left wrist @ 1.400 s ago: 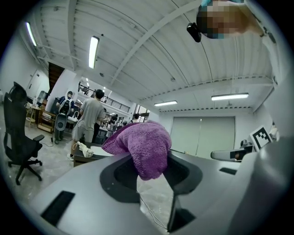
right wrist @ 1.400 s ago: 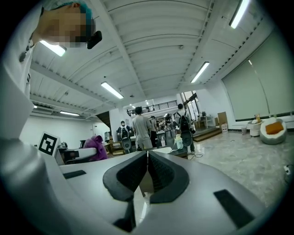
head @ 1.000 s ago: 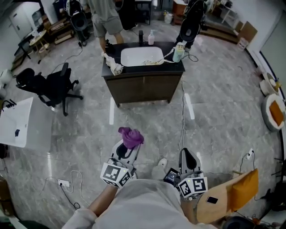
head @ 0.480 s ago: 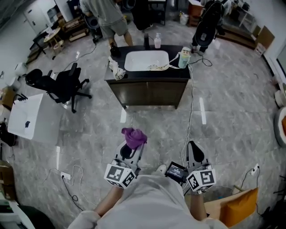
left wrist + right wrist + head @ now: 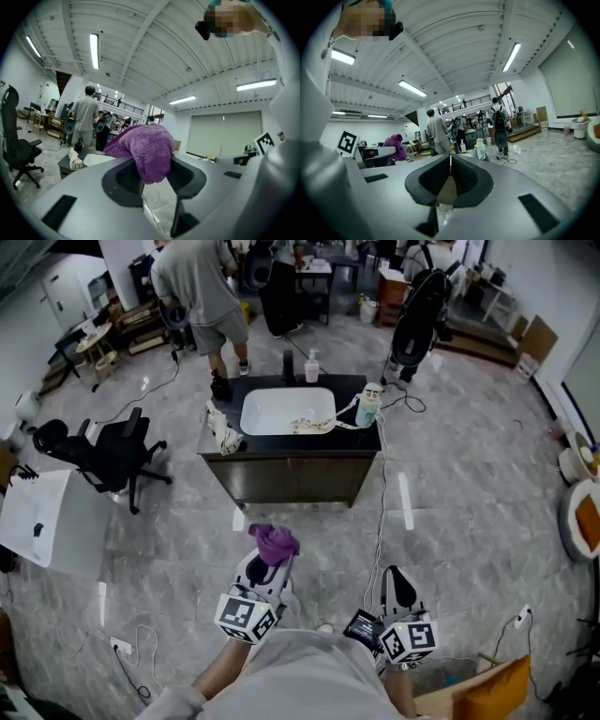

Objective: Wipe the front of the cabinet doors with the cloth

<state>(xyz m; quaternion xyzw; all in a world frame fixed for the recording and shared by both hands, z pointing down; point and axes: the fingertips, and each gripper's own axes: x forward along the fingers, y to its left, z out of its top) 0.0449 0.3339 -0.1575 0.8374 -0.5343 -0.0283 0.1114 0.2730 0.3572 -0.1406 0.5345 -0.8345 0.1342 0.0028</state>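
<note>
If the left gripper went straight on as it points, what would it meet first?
Likely the dark cabinet front under the sink; only open floor lies between it and the left gripper, shut on the purple cloth. Depth and tilt are unclear.

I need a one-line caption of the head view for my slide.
Left gripper holds a purple cloth, apart from the sink cabinet; right gripper shut.

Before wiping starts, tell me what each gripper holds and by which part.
The left gripper is shut on the purple cloth, pinching its bunched underside; the rest mounds over the jaws. The right gripper is shut, empty.
</note>
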